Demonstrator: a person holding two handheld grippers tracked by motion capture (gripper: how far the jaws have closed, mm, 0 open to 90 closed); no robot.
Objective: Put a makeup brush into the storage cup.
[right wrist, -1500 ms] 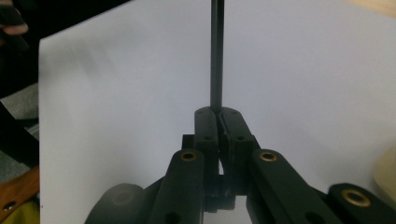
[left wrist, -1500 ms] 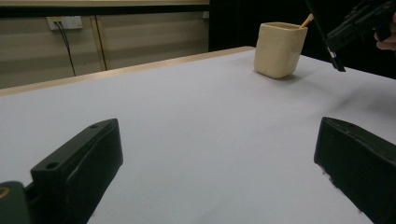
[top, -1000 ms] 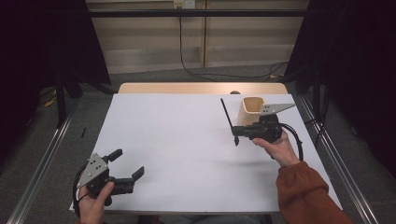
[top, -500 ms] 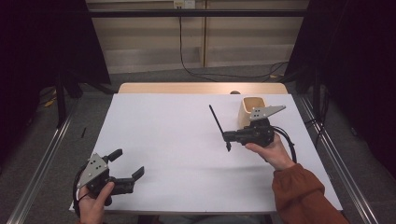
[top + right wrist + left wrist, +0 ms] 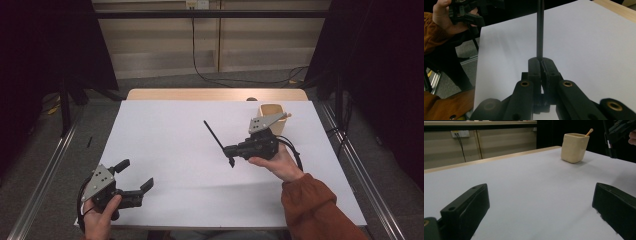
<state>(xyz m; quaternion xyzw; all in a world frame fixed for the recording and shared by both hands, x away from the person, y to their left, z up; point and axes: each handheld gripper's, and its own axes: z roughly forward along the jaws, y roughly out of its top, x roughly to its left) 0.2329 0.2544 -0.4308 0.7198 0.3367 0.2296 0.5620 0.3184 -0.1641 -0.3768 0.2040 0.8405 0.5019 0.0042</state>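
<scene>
Right gripper (image 5: 231, 151): jaws clamped on a thin black rod-like utensil (image 5: 214, 135), held above the middle-right of the white-covered table (image 5: 165, 140), well apart from the cream square ceramic cup (image 5: 271, 115) behind it. In the right gripper view the black rod (image 5: 539, 32) rises straight out of the shut jaws.

Left gripper (image 5: 136, 185): jaws spread wide, nothing between them, at the near-left table corner.

Cup contents: one light wooden stick (image 5: 589, 131) leaning inside.

Progress, as judged: black utensil out of the cup and in hand; setting it down remains, likewise the wooden stick.

The cup (image 5: 270, 116) stands far right on the table (image 5: 165, 145), behind the right gripper (image 5: 231, 152).
</scene>
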